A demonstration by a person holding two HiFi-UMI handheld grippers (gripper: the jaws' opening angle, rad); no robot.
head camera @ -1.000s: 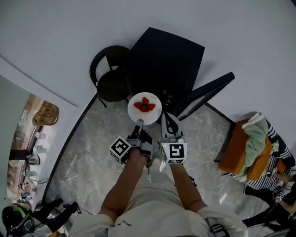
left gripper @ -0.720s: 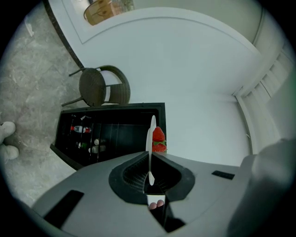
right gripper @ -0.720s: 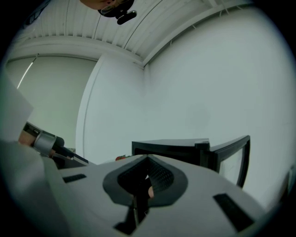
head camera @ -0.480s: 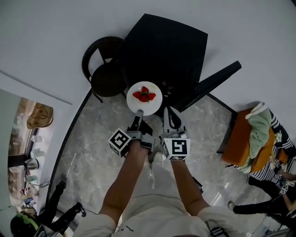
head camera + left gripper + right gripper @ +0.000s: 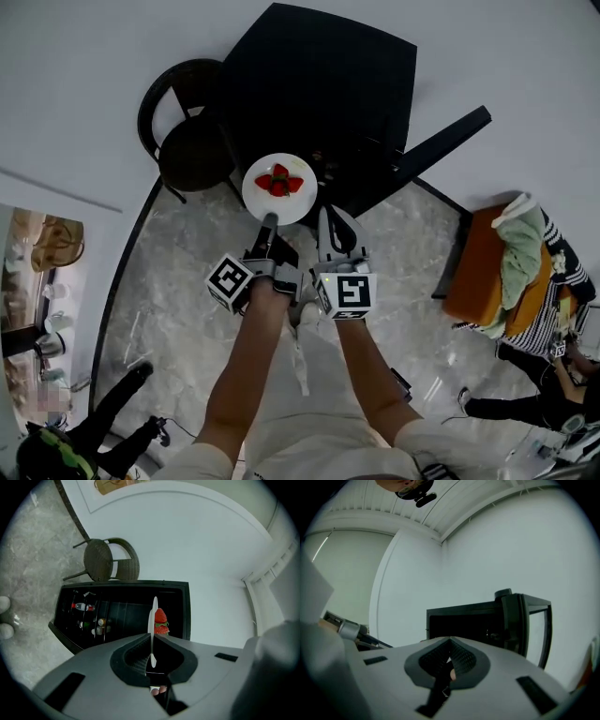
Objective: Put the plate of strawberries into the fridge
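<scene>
A white plate (image 5: 279, 190) carrying a few red strawberries (image 5: 278, 182) hangs in front of the black fridge (image 5: 319, 89), whose door (image 5: 439, 150) stands open to the right. My left gripper (image 5: 271, 220) is shut on the plate's near rim. In the left gripper view the plate (image 5: 153, 613) shows edge-on between the jaws of the left gripper (image 5: 152, 638), with the strawberries (image 5: 161, 621) beyond and the dark fridge interior (image 5: 126, 613) behind. My right gripper (image 5: 326, 218) is beside it, shut and empty. In the right gripper view the right gripper (image 5: 450, 640) points level at the fridge (image 5: 473, 620).
A dark wicker chair (image 5: 187, 141) stands left of the fridge against the white wall. Bottles and cans (image 5: 86, 616) fill a fridge shelf. An orange seat with clothes (image 5: 502, 281) stands at the right. People stand at lower left (image 5: 94, 436) and lower right (image 5: 525, 403).
Both grippers and the plate have sunk and moved closer to the fridge. The fridge and chair now fill more of the head view. The left grip on the plate is unchanged.
</scene>
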